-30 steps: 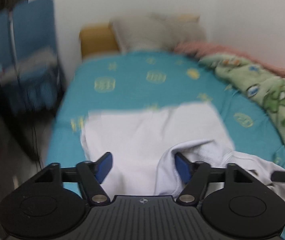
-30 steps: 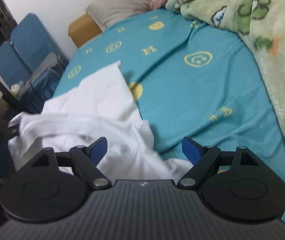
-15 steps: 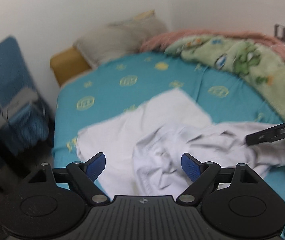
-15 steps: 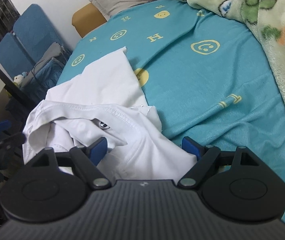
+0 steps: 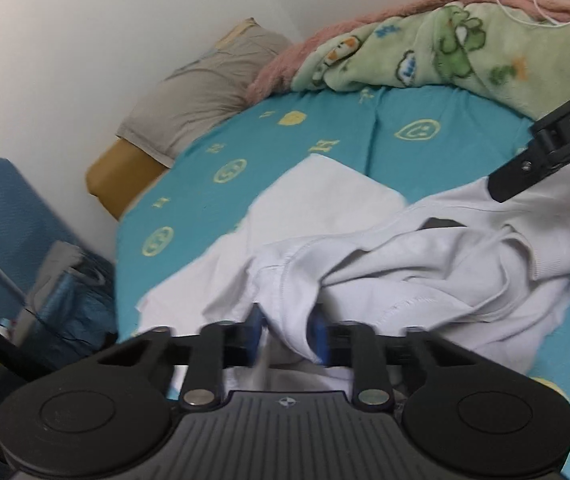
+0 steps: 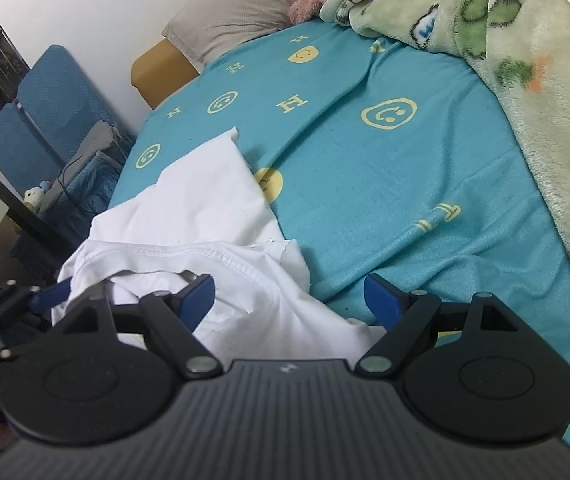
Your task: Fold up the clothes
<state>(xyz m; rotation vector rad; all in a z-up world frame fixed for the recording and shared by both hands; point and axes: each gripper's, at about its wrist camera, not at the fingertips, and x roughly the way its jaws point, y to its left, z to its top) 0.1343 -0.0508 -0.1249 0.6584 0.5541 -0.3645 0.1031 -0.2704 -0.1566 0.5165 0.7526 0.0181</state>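
Observation:
A crumpled white garment [image 5: 425,264] lies on the near part of the teal bed sheet [image 5: 277,148], with a flatter white piece [image 5: 325,196] behind it. My left gripper [image 5: 287,334] is shut on a fold of the white garment at its near edge. My right gripper [image 6: 289,300] is open, its blue fingers spread over the garment's [image 6: 245,276] hem near the sheet [image 6: 385,168]. The right gripper's black arm shows at the right of the left wrist view [image 5: 545,156]. The left gripper shows at the lower left of the right wrist view [image 6: 51,300].
A green cartoon-print blanket [image 6: 525,60] and a pink one [image 5: 365,32] are heaped along the bed's far right side. A grey pillow [image 5: 201,92] lies at the head by the white wall. A blue chair [image 6: 49,108] with clutter stands left of the bed.
My left gripper has closed on a fold of the white garment; it was open before. My right gripper has stayed open over the garment's hem.

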